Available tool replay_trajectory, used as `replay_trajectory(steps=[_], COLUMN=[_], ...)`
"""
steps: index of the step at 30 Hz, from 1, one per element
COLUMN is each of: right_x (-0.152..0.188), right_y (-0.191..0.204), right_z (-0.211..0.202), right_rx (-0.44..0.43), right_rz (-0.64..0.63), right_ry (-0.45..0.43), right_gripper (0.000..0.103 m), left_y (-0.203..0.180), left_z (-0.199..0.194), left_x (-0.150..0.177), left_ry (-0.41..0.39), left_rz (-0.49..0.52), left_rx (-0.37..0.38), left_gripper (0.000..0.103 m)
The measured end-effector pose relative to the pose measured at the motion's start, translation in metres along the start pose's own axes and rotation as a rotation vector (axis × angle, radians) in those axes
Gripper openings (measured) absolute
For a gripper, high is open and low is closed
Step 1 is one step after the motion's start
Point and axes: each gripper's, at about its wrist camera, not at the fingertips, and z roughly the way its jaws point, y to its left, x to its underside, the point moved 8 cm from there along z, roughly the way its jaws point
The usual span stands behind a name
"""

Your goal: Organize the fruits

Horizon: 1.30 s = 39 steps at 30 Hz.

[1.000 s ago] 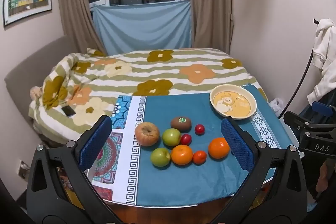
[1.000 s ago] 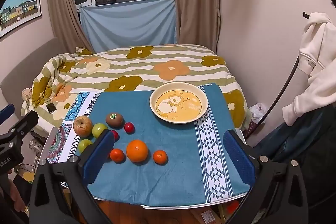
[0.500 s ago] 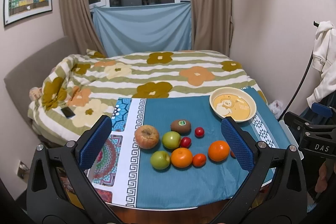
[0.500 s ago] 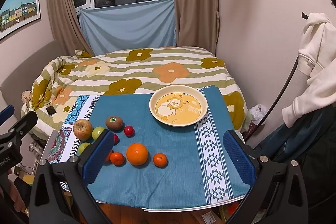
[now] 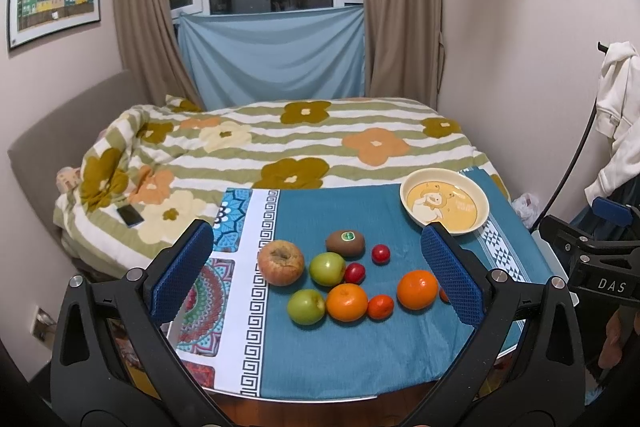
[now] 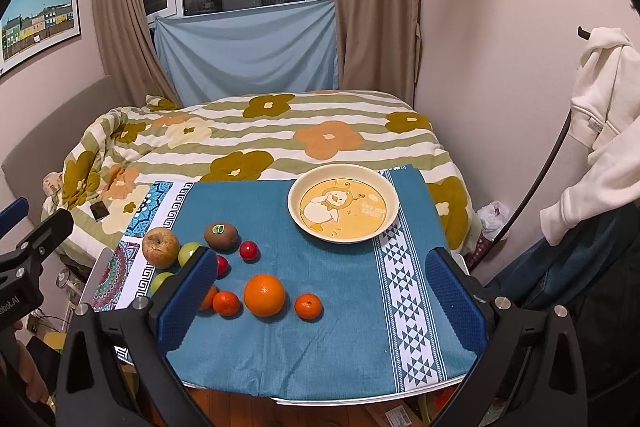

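Observation:
Fruit lies in a cluster on the blue tablecloth [image 5: 352, 355]: a brownish apple [image 5: 280, 262], a kiwi [image 5: 345, 241], two green apples [image 5: 327, 269], small red fruits [image 5: 380, 253], a big orange [image 6: 264, 295] and small tangerines [image 6: 308, 306]. A cream bowl [image 6: 343, 208] with a duck picture stands empty at the back right of the cloth. My left gripper [image 5: 316, 283] is open above the table's near side, the fruit seen between its blue pads. My right gripper [image 6: 320, 301] is open and empty, further right.
A bed with a flowered striped quilt [image 5: 280, 147] lies right behind the table, a phone [image 5: 130, 215] on it. A white garment [image 6: 600, 131] hangs at the right wall. The table's front edge [image 6: 360, 401] is near, wooden floor below.
Both grippers have drawn slightly back and up from the table; the fruit and bowl sit a bit lower in view. Nothing on the table has moved.

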Motion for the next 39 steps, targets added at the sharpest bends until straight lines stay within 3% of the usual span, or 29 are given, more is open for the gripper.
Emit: replay_trajectory(steps=[39], right_x=[0.0038], right_y=[0.0095], right_z=[-0.0024], right_rx=[-0.009], right_rz=[0.002], right_ry=[-0.005], right_gripper=[0.103], left_y=[0.0016], left_z=[-0.0006], left_x=[0.0007], left_ry=[-0.001], left_rz=[0.000], left_rx=[0.001], left_gripper=[0.103])
